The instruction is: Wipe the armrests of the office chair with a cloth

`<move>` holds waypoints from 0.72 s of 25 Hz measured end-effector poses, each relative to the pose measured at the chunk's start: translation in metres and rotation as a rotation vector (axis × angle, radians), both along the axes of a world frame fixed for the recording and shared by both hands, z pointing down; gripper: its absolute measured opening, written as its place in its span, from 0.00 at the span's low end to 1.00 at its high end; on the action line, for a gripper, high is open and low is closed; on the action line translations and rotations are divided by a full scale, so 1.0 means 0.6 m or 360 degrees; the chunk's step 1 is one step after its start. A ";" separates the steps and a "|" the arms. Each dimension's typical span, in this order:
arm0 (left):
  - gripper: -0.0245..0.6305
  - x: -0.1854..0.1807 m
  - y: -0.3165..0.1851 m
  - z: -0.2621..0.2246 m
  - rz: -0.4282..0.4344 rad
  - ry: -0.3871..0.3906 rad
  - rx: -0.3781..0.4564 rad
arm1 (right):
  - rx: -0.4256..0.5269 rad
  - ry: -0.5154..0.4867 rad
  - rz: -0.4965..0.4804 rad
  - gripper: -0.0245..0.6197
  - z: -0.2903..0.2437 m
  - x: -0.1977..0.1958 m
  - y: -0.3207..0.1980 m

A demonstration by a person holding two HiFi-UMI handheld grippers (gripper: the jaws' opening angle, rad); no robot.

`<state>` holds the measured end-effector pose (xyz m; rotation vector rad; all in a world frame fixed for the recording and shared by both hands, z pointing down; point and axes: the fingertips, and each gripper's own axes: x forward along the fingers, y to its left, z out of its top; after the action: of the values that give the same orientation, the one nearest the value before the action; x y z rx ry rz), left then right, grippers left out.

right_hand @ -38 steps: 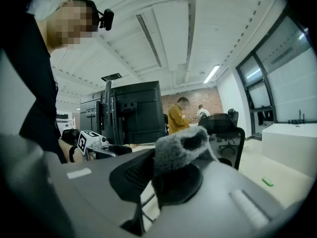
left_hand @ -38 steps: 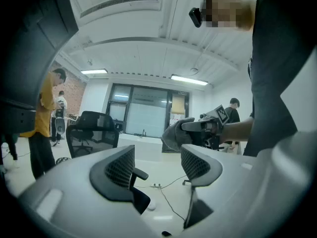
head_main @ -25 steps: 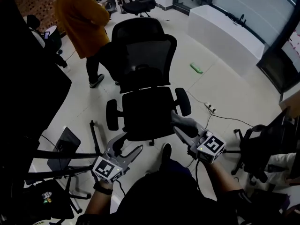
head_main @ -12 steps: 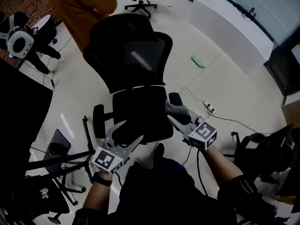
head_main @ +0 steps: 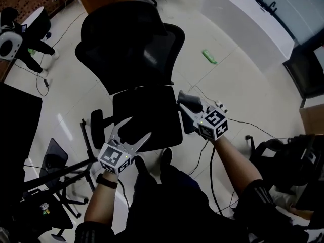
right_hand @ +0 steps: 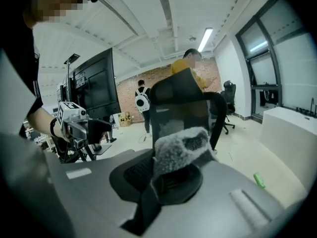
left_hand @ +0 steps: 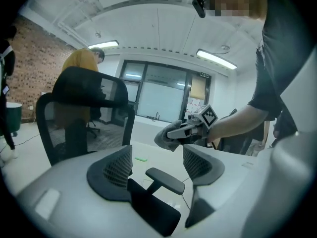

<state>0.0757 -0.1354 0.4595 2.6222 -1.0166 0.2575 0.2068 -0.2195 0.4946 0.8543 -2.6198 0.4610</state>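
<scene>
Open-plan office with pale tiled floor (head_main: 243, 85). Small green object (head_main: 209, 56) lying flat near a long white bench (head_main: 243, 19); white power strip (head_main: 219, 106) closer in. At left, dark screen (head_main: 17, 120) standing above a black stand (head_main: 61, 170). In the background, person in an orange top (left_hand: 80, 59), another wearing a white backpack (right_hand: 142, 101), brick wall (left_hand: 30, 68) behind them, strip lights (left_hand: 214, 58) glowing on the ceiling, tall glazed partitions (left_hand: 158, 95) along one side.

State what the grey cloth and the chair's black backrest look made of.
Grey fluffy cloth: probably microfibre or fleece, matt, with a deep fuzzy pile. Black chair backrest: seemingly woven mesh in a hard frame, perhaps plastic; things behind show faintly through it.
</scene>
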 end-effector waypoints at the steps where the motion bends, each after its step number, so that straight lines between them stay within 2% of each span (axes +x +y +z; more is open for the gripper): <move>1: 0.57 0.000 -0.010 0.013 -0.0002 -0.0008 -0.0012 | -0.0017 0.0037 -0.0001 0.07 0.021 0.003 -0.014; 7: 0.57 0.029 -0.046 0.085 0.0029 -0.0032 -0.0128 | -0.0181 0.0212 0.0015 0.07 0.150 0.035 -0.087; 12: 0.57 0.060 -0.064 0.139 0.0039 -0.0013 -0.0238 | -0.0291 0.0395 -0.0054 0.07 0.248 0.048 -0.123; 18: 0.57 0.080 -0.076 0.186 0.0077 -0.0048 -0.0307 | -0.0447 0.0543 -0.0127 0.07 0.359 0.054 -0.143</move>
<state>0.1234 -0.1812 0.5708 2.4774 -0.8909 0.3871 0.2394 -0.3050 0.7098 0.6673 -2.2042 0.5878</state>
